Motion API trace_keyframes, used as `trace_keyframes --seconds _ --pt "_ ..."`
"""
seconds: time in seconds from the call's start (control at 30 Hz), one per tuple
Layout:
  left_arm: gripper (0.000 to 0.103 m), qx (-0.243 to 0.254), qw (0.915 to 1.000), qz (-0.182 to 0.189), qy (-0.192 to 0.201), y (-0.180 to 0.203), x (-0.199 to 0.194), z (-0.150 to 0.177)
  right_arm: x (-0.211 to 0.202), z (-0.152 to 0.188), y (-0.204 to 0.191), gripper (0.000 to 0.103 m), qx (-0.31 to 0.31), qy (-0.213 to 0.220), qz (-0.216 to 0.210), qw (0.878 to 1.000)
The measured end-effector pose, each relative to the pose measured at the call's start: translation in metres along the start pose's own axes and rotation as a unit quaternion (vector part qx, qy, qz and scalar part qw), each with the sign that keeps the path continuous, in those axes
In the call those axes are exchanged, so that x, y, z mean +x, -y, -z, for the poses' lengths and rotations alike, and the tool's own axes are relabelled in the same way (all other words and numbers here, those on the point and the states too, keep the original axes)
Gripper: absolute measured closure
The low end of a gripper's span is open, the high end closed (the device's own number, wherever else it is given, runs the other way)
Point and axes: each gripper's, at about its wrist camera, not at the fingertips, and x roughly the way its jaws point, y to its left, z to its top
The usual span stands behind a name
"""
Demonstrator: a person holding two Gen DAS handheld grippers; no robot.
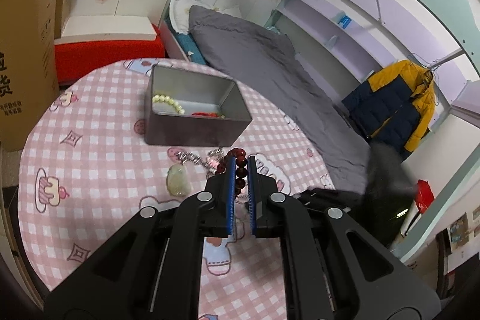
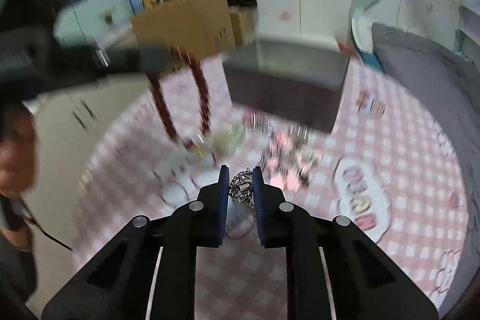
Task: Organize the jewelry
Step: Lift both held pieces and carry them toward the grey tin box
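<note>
My left gripper point(image 1: 240, 167) is shut on a dark red bead bracelet point(image 1: 239, 153), just in front of an open grey tin point(image 1: 198, 134). The tin holds a pearl bracelet point(image 1: 168, 102) and something red point(image 1: 207, 113). On the pink checked tablecloth lie a pale jade pendant point(image 1: 179, 180) and a silver chain point(image 1: 192, 158). The right wrist view is blurred. In it my right gripper point(image 2: 240, 185) is low over the cloth, shut on a bunched silver chain point(image 2: 241, 185). The red bracelet point(image 2: 180, 101) hangs as a loop at the left, before the tin point(image 2: 285, 92). Pink jewelry point(image 2: 285, 161) lies just ahead.
The round table point(image 1: 90, 200) has a cardboard box point(image 1: 24, 56) off its left side and a bed with a grey quilt point(image 1: 270, 62) behind it on the right. A person point(image 2: 15, 146) is at the left edge of the right wrist view.
</note>
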Motion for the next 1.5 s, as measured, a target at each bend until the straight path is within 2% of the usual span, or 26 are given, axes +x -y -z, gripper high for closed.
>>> trace_keyframes --seconds 0.23,0.57,1.1,1.5 --pt "0.095 0.019 0.9996 0.012 0.019 0.018 -0.010 -0.019 -0.057 -0.044 0.000 0.089 -0.007 0.069 -0.013 0.998" --pt "0.095 0.037 0.9981 0.019 0.045 0.037 -0.023 -0.044 -0.089 -0.087 -0.015 0.090 -0.033 0.129 -0.005 0.991" --pt "0.095 0.032 0.9970 0.019 0.068 0.035 -0.027 -0.081 -0.101 -0.132 -0.014 0.090 -0.059 0.164 0.015 0.985" --pt "0.095 0.034 0.9957 0.009 0.086 0.037 -0.018 -0.131 -0.129 -0.194 -0.006 0.090 -0.075 0.216 0.033 0.973"
